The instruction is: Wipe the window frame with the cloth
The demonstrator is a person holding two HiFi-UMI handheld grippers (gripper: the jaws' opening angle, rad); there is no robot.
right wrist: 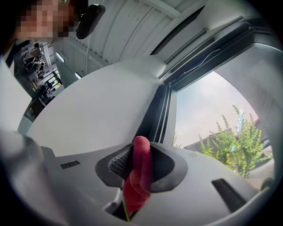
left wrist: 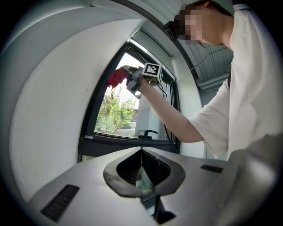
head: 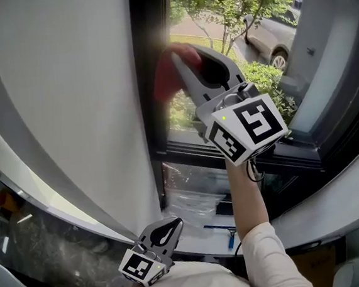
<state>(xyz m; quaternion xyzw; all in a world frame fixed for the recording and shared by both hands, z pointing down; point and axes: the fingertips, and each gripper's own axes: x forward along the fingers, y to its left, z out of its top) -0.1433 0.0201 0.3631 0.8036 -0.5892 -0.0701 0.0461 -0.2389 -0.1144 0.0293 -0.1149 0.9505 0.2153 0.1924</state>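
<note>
Cloth (head: 171, 68), red, sits high up at the inner edge of the dark window frame (head: 152, 92), by its upright bar; touching it or just off it, can't tell. Head view, left to right: white wall panel (head: 67, 94); left tongs (head: 168, 230) low near the person's torso, pressed together with nothing between them; clear plastic bag (head: 190, 192) on the sill under the frame; right tongs (head: 181, 60) raised on an outstretched arm, pinching the cloth, with a red fold poking past the tips and the rest hanging below; shrubs (head: 268, 80) and parked car (head: 273, 36) outside the glass at far right
</note>
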